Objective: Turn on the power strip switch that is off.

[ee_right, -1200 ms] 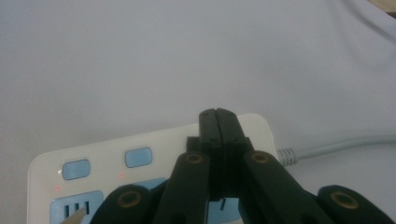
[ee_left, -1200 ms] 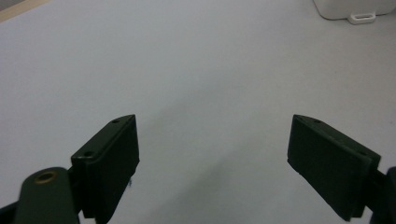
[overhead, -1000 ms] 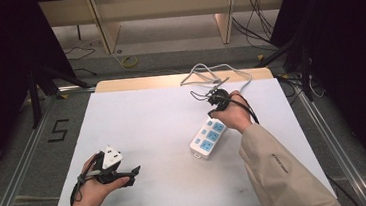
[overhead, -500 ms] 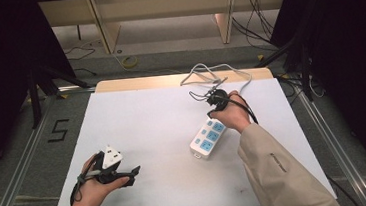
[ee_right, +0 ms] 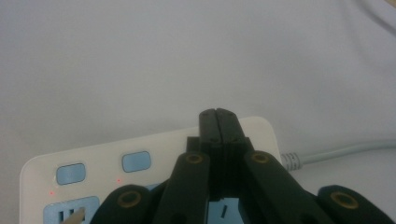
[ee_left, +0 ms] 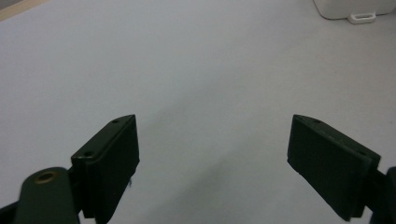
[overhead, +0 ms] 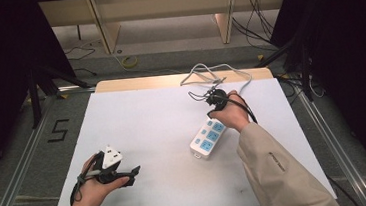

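Observation:
A white power strip [overhead: 207, 137] with blue sockets lies right of the table's middle, and its grey cable [overhead: 202, 73] loops toward the far edge. My right gripper [overhead: 214, 102] is held over the strip's cable end. In the right gripper view its jaws are shut [ee_right: 218, 114] with nothing between them, above the power strip [ee_right: 140, 163] and its cable [ee_right: 345, 150]. My left gripper [overhead: 132, 174] rests near the front left of the table. It is open [ee_left: 212, 154] over bare table, with a corner of the power strip [ee_left: 348, 8] far ahead.
The white table [overhead: 147, 116] has a wooden strip along its far edge. Metal rails run along the floor on both sides, and a floor mark "5" [overhead: 58, 130] sits to the left. Loose cables lie on the floor beyond the table.

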`<state>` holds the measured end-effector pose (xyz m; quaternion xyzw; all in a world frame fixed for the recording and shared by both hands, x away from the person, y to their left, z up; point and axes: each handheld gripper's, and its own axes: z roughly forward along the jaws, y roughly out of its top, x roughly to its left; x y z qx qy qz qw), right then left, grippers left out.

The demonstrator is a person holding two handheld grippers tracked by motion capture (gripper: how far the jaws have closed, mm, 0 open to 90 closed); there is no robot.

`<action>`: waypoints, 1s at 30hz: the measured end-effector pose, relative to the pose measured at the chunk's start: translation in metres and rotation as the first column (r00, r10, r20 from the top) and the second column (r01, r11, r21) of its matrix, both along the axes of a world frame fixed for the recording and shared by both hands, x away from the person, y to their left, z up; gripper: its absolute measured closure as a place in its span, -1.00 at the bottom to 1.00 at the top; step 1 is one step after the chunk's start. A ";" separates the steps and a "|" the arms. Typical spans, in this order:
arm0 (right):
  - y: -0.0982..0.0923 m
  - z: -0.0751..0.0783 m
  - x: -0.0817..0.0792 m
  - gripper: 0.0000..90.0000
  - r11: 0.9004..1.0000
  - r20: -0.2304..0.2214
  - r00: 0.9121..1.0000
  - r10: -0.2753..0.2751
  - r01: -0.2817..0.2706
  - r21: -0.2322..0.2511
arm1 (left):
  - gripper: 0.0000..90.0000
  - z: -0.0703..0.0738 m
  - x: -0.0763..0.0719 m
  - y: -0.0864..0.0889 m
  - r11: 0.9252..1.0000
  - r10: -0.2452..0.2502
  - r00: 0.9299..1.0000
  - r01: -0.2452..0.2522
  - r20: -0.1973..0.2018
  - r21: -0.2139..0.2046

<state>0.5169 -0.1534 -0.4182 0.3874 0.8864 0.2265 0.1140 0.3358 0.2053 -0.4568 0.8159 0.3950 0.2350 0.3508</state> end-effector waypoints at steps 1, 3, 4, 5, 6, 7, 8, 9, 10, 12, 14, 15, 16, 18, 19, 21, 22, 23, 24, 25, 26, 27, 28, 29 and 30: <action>0.000 0.000 0.000 1.00 1.000 0.000 1.000 0.003 -0.003 0.000 | -0.64 0.000 0.000 0.000 1.000 0.000 1.000 0.000 0.000 0.001; 0.000 -0.001 0.001 1.00 1.000 -0.002 1.000 0.002 -0.002 -0.001 | -0.64 0.000 0.000 0.000 1.000 0.000 1.000 0.000 0.000 0.000; 0.000 -0.001 0.001 1.00 1.000 -0.004 1.000 0.004 -0.004 -0.002 | -0.64 0.000 0.000 0.000 1.000 0.000 1.000 0.000 0.000 0.000; 0.000 -0.001 0.001 1.00 1.000 -0.005 1.000 0.003 -0.003 -0.003 | -0.64 0.000 0.000 0.000 1.000 0.001 1.000 -0.001 -0.001 0.000; 0.001 -0.002 0.001 1.00 1.000 -0.006 1.000 0.004 -0.004 -0.004 | -0.64 0.000 0.000 0.000 1.000 0.000 1.000 0.000 -0.001 0.000; 0.001 -0.002 0.001 1.00 1.000 -0.006 1.000 0.005 -0.005 -0.004 | -0.64 0.000 0.000 0.000 1.000 0.001 1.000 -0.001 -0.001 0.000; 0.002 -0.002 0.001 1.00 1.000 -0.006 1.000 0.004 -0.004 -0.005 | -0.64 0.000 0.000 0.000 1.000 0.003 1.000 -0.003 0.000 -0.003; 0.002 -0.003 0.001 1.00 1.000 -0.006 1.000 0.006 -0.006 -0.006 | -0.64 0.000 0.000 0.000 1.000 0.003 1.000 -0.003 0.001 -0.003; 0.002 -0.003 0.001 1.00 1.000 -0.007 1.000 0.009 -0.009 -0.009 | -0.64 0.000 0.000 0.000 1.000 0.001 1.000 -0.001 -0.001 0.000; 0.003 -0.004 0.001 1.00 1.000 -0.011 1.000 0.006 -0.006 -0.013 | -0.64 0.000 0.000 0.000 1.000 0.000 1.000 0.000 0.000 -0.001; 0.004 -0.004 0.001 1.00 1.000 -0.013 1.000 0.009 -0.010 -0.016 | -0.64 0.000 0.000 0.000 1.000 0.000 1.000 0.000 -0.001 -0.001; 0.004 -0.005 0.001 1.00 1.000 -0.015 1.000 0.011 -0.011 -0.016 | -0.64 0.000 0.000 0.000 1.000 0.000 1.000 0.000 -0.001 0.000; 0.004 -0.005 0.001 1.00 1.000 -0.016 1.000 0.011 -0.011 -0.017 | -0.64 0.000 0.000 0.000 1.000 0.001 1.000 -0.001 -0.001 0.000; 0.004 -0.005 0.002 1.00 1.000 -0.016 1.000 0.010 -0.011 -0.020 | -0.64 0.000 0.000 0.000 1.000 0.002 1.000 -0.002 0.000 -0.005; 0.004 -0.006 0.002 1.00 1.000 -0.019 1.000 0.011 -0.012 -0.020 | -0.64 0.000 0.000 0.000 1.000 0.001 1.000 -0.001 -0.001 0.000; 0.004 -0.007 0.002 1.00 1.000 -0.021 1.000 0.012 -0.012 -0.026 | -0.64 0.000 0.000 0.000 1.000 0.000 1.000 0.000 0.000 0.000; 0.005 -0.007 0.002 1.00 1.000 -0.026 1.000 0.011 -0.012 -0.026 | -0.64 0.000 0.000 0.000 1.000 0.000 1.000 0.000 -0.001 -0.002; 0.005 -0.008 0.002 1.00 1.000 -0.025 1.000 0.011 -0.011 -0.029 | -0.64 0.000 0.000 0.000 1.000 0.001 1.000 -0.001 0.000 -0.001; 0.005 -0.008 0.002 1.00 1.000 -0.027 1.000 0.011 -0.012 -0.027 | -0.64 0.000 0.000 0.000 1.000 0.002 1.000 -0.002 0.000 -0.004; 0.006 -0.008 0.002 1.00 1.000 -0.028 1.000 0.012 -0.013 -0.027 | -0.64 0.000 0.000 0.000 1.000 0.003 1.000 -0.003 0.000 -0.004; 0.006 -0.008 0.002 1.00 1.000 -0.028 0.999 0.015 -0.015 -0.028 | -0.64 0.000 0.000 0.000 1.000 0.003 1.000 -0.003 0.000 -0.004; 0.006 -0.009 0.002 1.00 0.999 -0.028 1.000 0.015 -0.016 -0.031 | -0.64 0.000 0.000 0.000 1.000 0.002 1.000 -0.002 0.000 -0.005; 0.007 -0.009 0.002 1.00 0.999 -0.030 0.999 0.018 -0.019 -0.034 | -0.64 0.000 0.000 0.000 1.000 0.002 1.000 -0.002 0.000 -0.004; 0.007 -0.009 0.002 1.00 0.999 -0.033 0.999 0.018 -0.019 -0.034 | -0.64 0.000 0.000 0.000 1.000 0.003 1.000 -0.003 0.000 -0.005; 0.007 -0.010 0.003 1.00 0.999 -0.035 0.999 0.020 -0.021 -0.035 | -0.64 0.000 0.000 0.000 1.000 0.003 1.000 -0.003 0.000 -0.004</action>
